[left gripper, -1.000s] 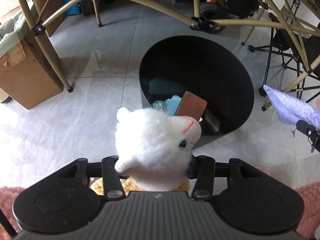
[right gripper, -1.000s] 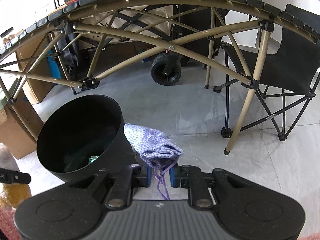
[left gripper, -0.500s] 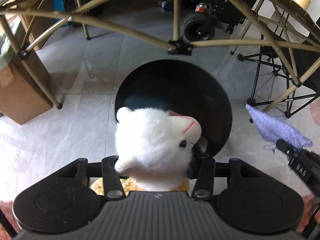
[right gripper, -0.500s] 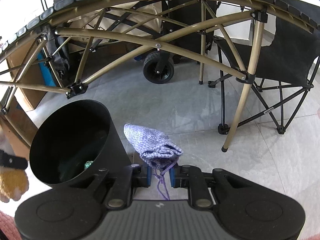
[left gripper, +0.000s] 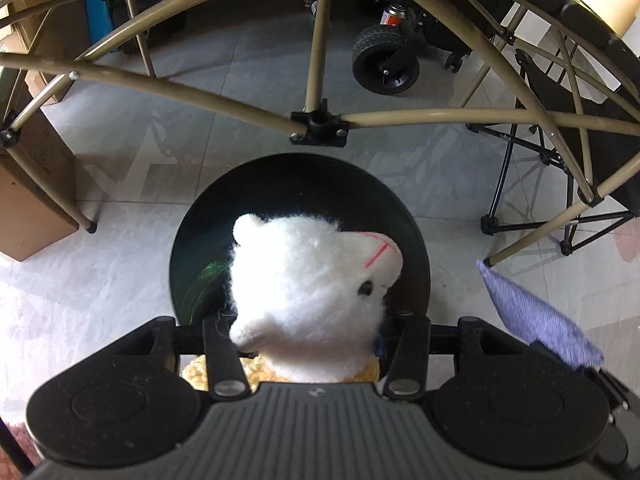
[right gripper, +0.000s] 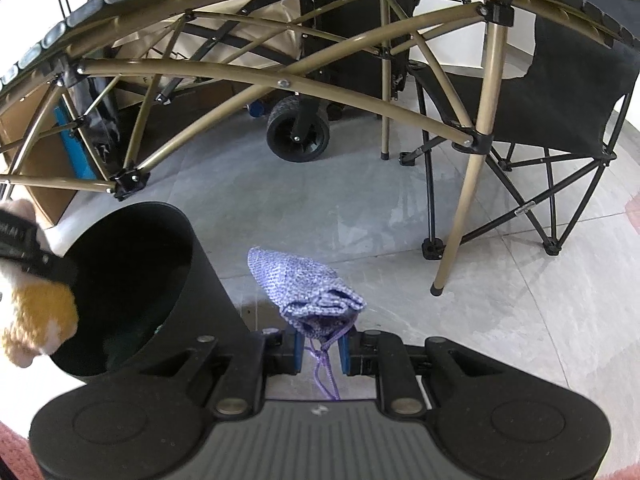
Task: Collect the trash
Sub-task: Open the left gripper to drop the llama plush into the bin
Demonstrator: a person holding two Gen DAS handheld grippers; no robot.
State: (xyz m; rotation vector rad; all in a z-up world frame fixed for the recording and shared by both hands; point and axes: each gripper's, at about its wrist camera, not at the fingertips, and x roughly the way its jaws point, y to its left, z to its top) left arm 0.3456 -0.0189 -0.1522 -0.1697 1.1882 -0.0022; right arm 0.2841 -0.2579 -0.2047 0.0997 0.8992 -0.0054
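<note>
- Right now you carry two things, one in each gripper: a plush toy [left gripper: 316, 280] in your left gripper [left gripper: 310, 334] and a purple knitted pouch [right gripper: 306, 292] in your right gripper [right gripper: 319, 350].
- One black bin [left gripper: 416, 240] stands on the grey tiled floor [left gripper: 120, 160], near the tan frame [left gripper: 316, 124] of a folding table.
- Your left gripper pinches the toy at its neck, a finger on either side; the white head sticks up past the fingers and the yellow body hangs under them.
- Seen along your left gripper, which is tilted steeply down, the toy's head sits right over the bin's mouth, with something green glinting inside the bin on the left.
- From your right wrist view the same toy [right gripper: 36, 312] appears at the bin's [right gripper: 200, 280] left rim, above the opening.
- Your right gripper is pressed together on the pouch's gathered end, and its purple drawstring [right gripper: 326, 372] dangles between the fingers.
- That pouch hangs just right of the bin, outside its wall and over the floor.
- Farther off you can count one black wheel [right gripper: 298, 134] and one black folding chair [right gripper: 560, 92].
- At the far left stands one cardboard box [left gripper: 28, 208].
</note>
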